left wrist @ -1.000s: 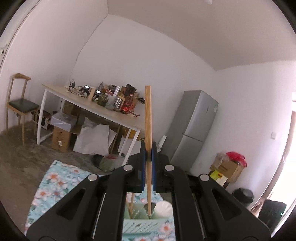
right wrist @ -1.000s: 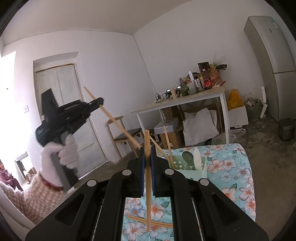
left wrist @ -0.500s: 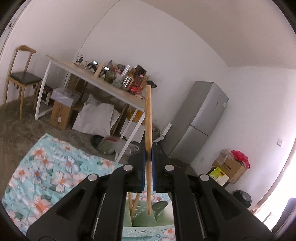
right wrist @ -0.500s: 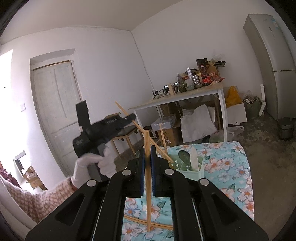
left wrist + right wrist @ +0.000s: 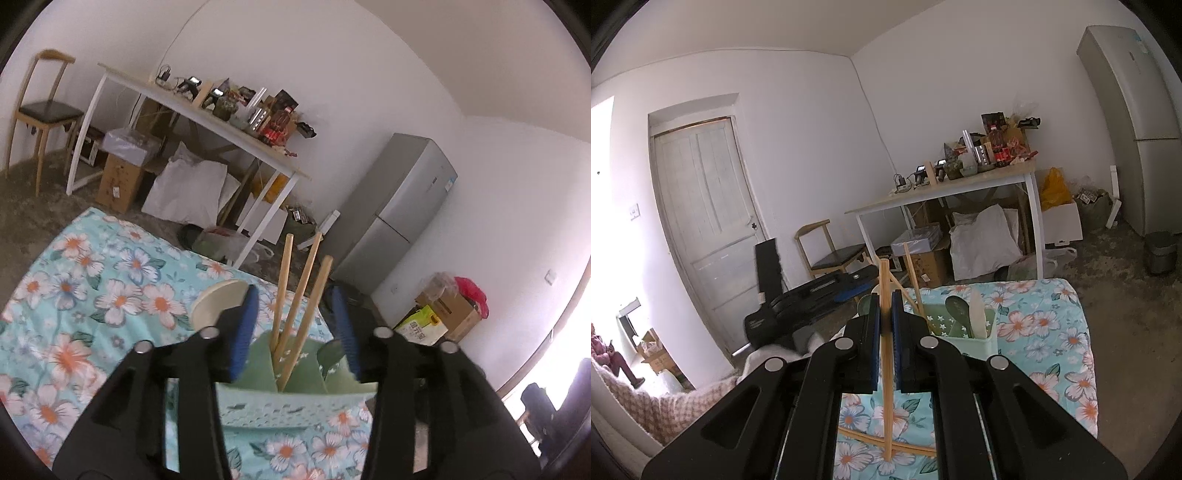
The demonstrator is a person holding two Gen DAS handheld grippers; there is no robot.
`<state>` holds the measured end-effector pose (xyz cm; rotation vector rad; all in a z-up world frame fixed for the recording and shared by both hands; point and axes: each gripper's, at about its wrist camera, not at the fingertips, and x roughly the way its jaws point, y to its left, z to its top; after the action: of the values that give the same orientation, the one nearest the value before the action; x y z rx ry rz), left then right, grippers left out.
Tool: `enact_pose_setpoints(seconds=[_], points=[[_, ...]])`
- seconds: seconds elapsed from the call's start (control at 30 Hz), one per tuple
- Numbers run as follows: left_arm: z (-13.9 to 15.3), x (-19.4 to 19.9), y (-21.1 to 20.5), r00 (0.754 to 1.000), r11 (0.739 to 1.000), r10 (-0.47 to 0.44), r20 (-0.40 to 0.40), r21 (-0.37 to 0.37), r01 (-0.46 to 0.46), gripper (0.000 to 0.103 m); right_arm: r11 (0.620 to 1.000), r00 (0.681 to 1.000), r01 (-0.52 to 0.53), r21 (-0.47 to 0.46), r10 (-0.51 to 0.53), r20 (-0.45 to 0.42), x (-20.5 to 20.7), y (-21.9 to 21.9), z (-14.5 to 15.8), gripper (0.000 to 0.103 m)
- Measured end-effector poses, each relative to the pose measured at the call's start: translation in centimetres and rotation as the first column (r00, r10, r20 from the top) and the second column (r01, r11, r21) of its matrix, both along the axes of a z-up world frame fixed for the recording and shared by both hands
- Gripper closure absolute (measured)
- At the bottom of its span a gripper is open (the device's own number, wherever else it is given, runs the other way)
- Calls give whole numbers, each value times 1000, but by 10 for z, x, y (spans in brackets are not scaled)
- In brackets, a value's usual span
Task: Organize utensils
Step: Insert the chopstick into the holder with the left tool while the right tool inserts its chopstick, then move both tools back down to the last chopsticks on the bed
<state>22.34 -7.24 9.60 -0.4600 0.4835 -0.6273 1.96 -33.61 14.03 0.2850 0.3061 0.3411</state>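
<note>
Left wrist view. Floral cloth (image 5: 92,295) covered the work surface at left. A cream spoon (image 5: 218,302) showed just behind the left blue pad. Left gripper (image 5: 299,328) had its fingers (image 5: 243,332) spread wide, nothing between the pads. It hung directly over the pale green utensil basket (image 5: 291,410). Three wooden chopsticks (image 5: 301,306) stood in a middle compartment of the basket, leaning up and to the right, in the gap between the pads but touching neither. A dark green spoon (image 5: 332,356) sat in the compartment to the right, mostly hidden by the right finger. Background: white table (image 5: 207,122) loaded with clutter, grey refrigerator (image 5: 395,214) further right.

Right wrist view. The left gripper (image 5: 812,295) appeared at left, dark and blurred, lying low beside the basket. Right gripper (image 5: 885,343) was clamped on a single chopstick (image 5: 884,362), held roughly upright between the blue pads, its lower tip near the cloth (image 5: 1052,350). Another loose chopstick (image 5: 886,443) lay flat on the cloth below it. The basket (image 5: 964,343) stood just beyond and right of the fingertips, holding chopsticks, a green spoon (image 5: 958,308) and a cream spoon (image 5: 977,314).
</note>
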Motion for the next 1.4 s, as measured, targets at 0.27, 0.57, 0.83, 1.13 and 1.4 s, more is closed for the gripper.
enact_pose_setpoints(seconds=[0.27, 0.57, 0.83, 1.13, 1.4], points=[[12, -57, 23, 996, 995, 5, 84, 103, -14, 33, 999, 997, 20, -43, -16, 80, 4, 0, 30, 97], [-13, -126, 50, 987, 938, 46, 151, 334, -95, 13, 995, 977, 63, -74, -46, 208, 47, 2, 82, 97], [-43, -156, 80, 984, 882, 125, 125, 439, -168, 11, 995, 977, 82, -62, -68, 200, 99, 10, 87, 97], [-52, -162, 101, 979, 878, 179, 96, 433, -203, 11, 985, 993, 121, -124, -122, 2, 164, 19, 27, 97], [-54, -160, 94, 983, 880, 162, 84, 440, -182, 11, 972, 979, 192, -136, -199, -38, 157, -3, 15, 75]])
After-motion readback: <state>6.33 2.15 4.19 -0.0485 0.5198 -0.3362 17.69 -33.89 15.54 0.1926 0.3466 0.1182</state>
